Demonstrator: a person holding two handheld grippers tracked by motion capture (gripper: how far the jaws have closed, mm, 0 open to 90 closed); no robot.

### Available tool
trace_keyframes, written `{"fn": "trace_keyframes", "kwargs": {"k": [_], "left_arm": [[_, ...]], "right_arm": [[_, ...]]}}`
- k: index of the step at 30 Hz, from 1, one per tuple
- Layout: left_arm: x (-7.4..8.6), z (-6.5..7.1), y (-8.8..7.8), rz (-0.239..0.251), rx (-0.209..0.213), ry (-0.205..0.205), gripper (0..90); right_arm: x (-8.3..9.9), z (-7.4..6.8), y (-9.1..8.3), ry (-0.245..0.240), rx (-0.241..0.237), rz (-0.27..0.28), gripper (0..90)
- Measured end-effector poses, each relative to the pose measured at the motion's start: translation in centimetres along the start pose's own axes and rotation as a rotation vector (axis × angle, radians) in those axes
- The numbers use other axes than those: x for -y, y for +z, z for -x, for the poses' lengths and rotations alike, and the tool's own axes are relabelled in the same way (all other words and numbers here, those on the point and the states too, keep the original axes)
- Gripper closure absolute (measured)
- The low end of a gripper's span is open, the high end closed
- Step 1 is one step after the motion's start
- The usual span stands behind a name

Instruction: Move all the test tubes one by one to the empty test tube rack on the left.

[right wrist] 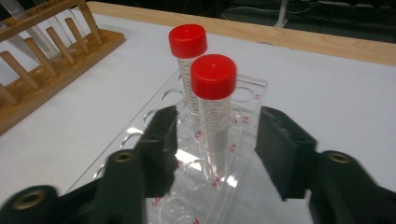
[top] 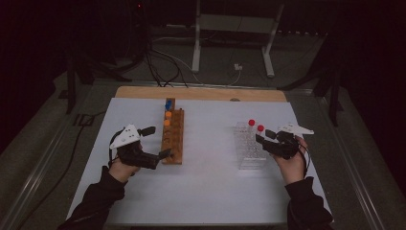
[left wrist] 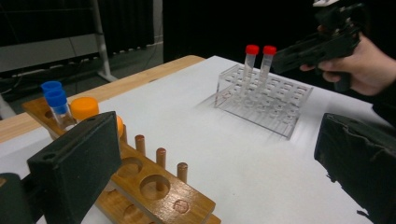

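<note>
Two red-capped tubes (right wrist: pixel 212 100) stand in the clear rack (top: pixel 250 148) at middle right. The right gripper (right wrist: pixel 217 154) is open around the nearer one, not squeezing yet. The left gripper (left wrist: pixel 210 154) waits open by the wooden rack (top: pixel 173 136).

A wide strip of bare white table cover (top: pixel 210 158) lies open between the brown wooden peg rack (top: pixel 173 139) and the clear acrylic tube rack (top: pixel 250 146), and the whole near edge of the table is free as well. The wooden rack's upright pegs, with the blue-capped tubes (left wrist: pixel 55 100) and orange-capped tubes (left wrist: pixel 85 108) at its far end, block passage on the left side. Above the clear rack, two red-capped clear tubes (right wrist: pixel 208 88) stand upright at its far right corner. The nearer one stands between the jaws of the right gripper (right wrist: pixel 217 140), with a gap on each side. The rack's remaining holes give free room from above.
</note>
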State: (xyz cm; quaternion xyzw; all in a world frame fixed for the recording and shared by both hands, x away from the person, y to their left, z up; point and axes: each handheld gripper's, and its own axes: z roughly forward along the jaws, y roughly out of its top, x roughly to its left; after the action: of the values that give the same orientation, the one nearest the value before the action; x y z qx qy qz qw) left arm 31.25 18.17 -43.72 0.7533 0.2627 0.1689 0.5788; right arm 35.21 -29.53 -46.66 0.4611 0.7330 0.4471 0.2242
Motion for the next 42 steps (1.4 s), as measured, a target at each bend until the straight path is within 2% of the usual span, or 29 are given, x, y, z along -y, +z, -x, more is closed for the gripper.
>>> {"fn": "trace_keyframes", "kwargs": {"k": [5, 12, 17, 24, 29, 35, 42], "left_arm": [[-0.1, 0.0, -0.1, 0.002, -0.002, 0.000, 1.3], [-0.1, 0.0, -0.1, 0.004, 0.004, -0.001, 1.3], [-0.1, 0.0, -0.1, 0.002, 0.006, -0.004, 1.3], [-0.3, 0.0, -0.2, 0.002, 0.004, 0.000, 1.3], [-0.5, 0.2, -0.2, -0.001, 0.019, 0.000, 1.3], [-1.0, 0.9, 0.0, -0.011, 0.051, 0.013, 1.3], [-1.4, 2.1, 0.3, -0.027, 0.084, 0.033, 1.3]], "right_arm": [[0.0, -0.3, 0.7, -0.019, -0.005, -0.013, 55.7], [0.1, -0.3, 1.3, -0.017, 0.015, -0.026, 72.1], [-0.1, -0.4, 1.1, -0.044, 0.038, -0.033, 74.6], [-1.7, -0.6, -1.1, -0.041, 0.037, 0.045, 74.7], [-3.1, -1.1, -3.4, -0.069, 0.059, 0.098, 74.7], [-4.3, -2.5, -5.2, -0.094, 0.017, 0.134, 74.7], [-4.7, -5.8, -5.0, -0.161, -0.076, 0.118, 74.7]]}}
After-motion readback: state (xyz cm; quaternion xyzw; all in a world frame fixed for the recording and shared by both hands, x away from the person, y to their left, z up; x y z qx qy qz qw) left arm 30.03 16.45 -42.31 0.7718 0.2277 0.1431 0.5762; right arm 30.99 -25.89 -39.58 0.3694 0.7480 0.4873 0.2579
